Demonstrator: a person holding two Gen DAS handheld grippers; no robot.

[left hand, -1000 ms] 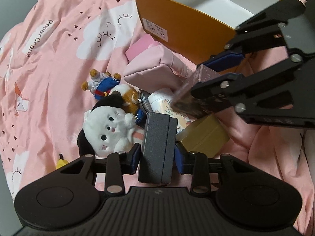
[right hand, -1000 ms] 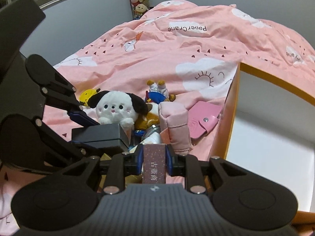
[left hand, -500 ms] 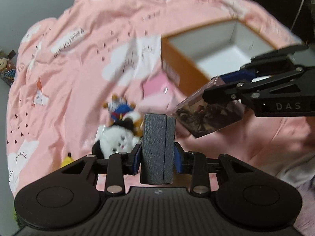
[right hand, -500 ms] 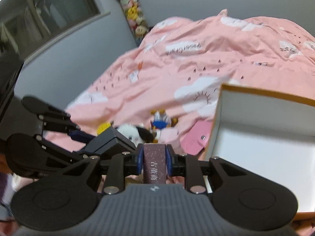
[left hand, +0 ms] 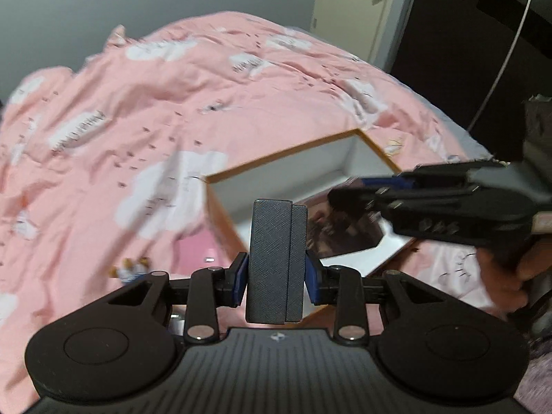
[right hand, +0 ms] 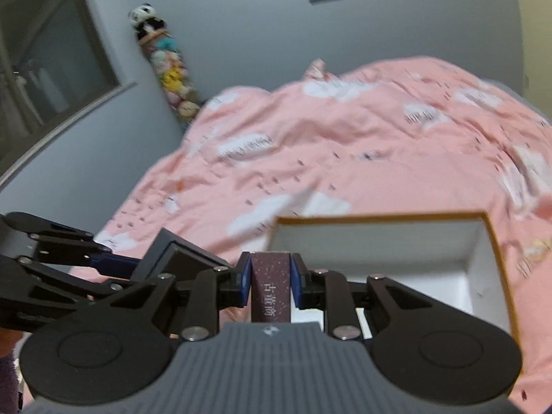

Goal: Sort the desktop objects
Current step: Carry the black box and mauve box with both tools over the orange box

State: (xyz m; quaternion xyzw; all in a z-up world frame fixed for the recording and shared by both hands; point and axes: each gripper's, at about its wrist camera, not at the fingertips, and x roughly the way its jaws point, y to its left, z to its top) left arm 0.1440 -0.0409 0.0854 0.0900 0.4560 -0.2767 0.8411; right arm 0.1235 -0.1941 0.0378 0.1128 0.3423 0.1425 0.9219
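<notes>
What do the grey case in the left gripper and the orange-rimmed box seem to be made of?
Grey case: looks like textured faux leather or woven-pattern plastic, matte, judging by its fine crosshatch grain; which one is unclear. Box: probably cardboard, with thin, straight walls, a matte white inside and an orange outer rim.

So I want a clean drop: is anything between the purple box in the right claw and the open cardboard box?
Nothing visible. The purple box hangs at the near rim of the cardboard box, whose white inside looks bare where it shows.
</notes>
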